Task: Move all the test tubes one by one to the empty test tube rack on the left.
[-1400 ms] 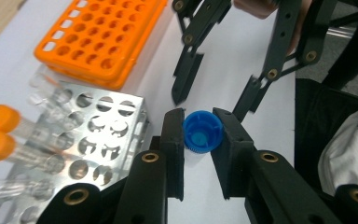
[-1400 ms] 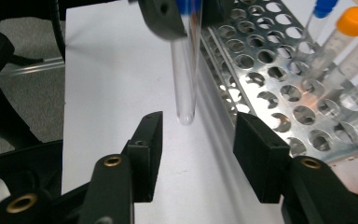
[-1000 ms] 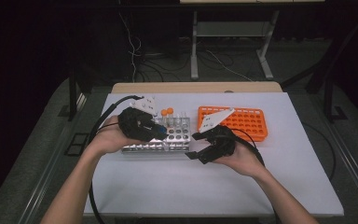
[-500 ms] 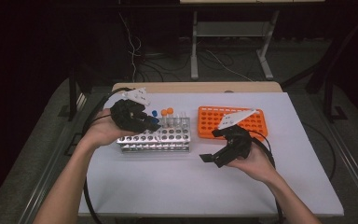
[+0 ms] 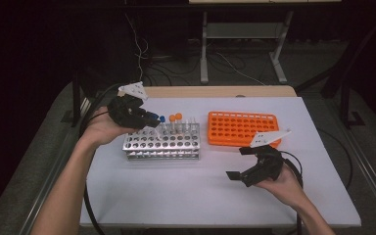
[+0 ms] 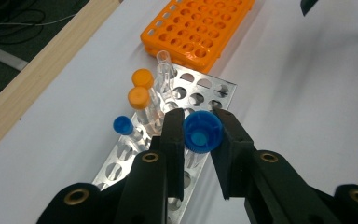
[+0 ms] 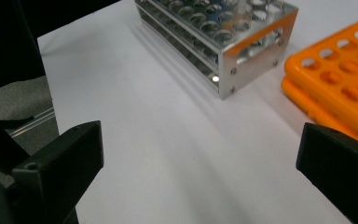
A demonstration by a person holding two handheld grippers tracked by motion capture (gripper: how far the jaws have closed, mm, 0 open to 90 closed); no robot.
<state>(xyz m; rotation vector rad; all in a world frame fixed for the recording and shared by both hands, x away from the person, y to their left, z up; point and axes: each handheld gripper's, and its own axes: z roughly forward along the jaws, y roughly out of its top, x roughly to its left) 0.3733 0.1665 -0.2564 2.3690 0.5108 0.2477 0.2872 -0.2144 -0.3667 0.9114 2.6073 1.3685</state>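
I am gripping the blue-capped tube in my left gripper, jaws clamped on its cap, above the metal rack. My right gripper is hovering near the orange rack, its jaws having just been opening, nothing between them.

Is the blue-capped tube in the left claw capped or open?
Capped: the left claw is shut on the tube, whose blue cap sits on top.
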